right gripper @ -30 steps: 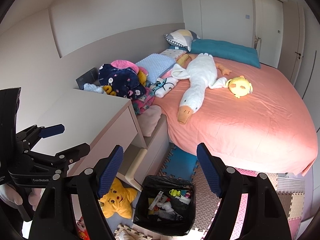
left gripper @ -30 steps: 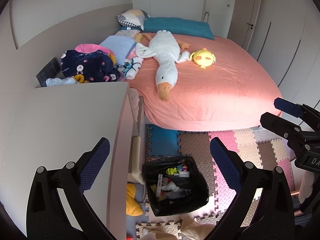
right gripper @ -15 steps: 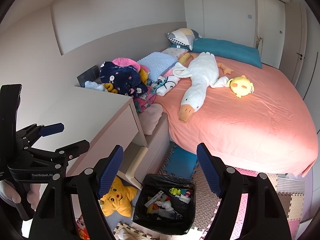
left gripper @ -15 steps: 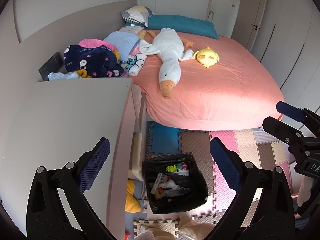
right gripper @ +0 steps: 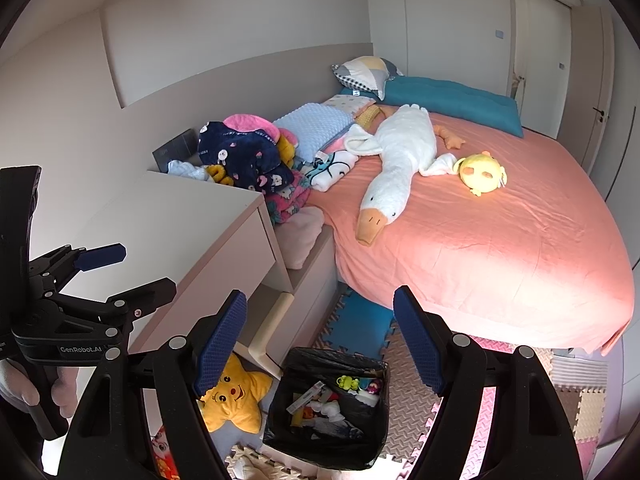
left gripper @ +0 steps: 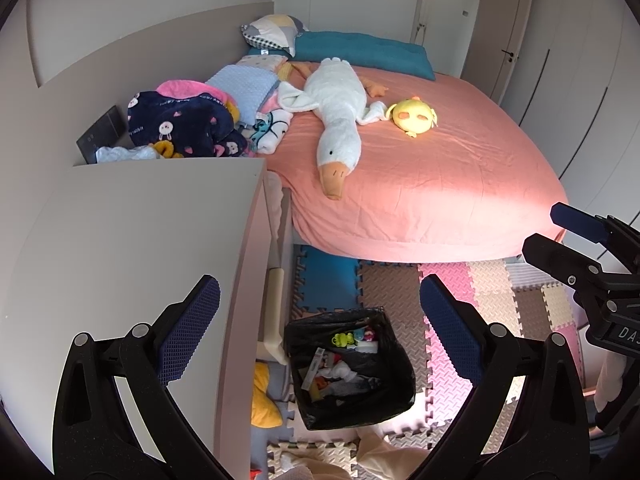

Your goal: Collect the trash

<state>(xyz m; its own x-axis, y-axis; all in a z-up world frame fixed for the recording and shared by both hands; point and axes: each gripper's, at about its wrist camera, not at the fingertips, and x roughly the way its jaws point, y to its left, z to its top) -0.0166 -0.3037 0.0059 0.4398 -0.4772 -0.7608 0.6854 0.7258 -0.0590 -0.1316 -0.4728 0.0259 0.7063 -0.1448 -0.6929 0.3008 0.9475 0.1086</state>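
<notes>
Both grippers, left (left gripper: 320,328) & right (right gripper: 320,336), were held w/ fingers wide apart, nothing gripped. The trash bag (left gripper: 348,364) was seen below, between the fingers. Next trash probably had to be found.

Pink bedsheet (left gripper: 440,184); white goose plush (left gripper: 340,120); black bin bag (left gripper: 396,376); teal pillow (left gripper: 360,50).
</notes>
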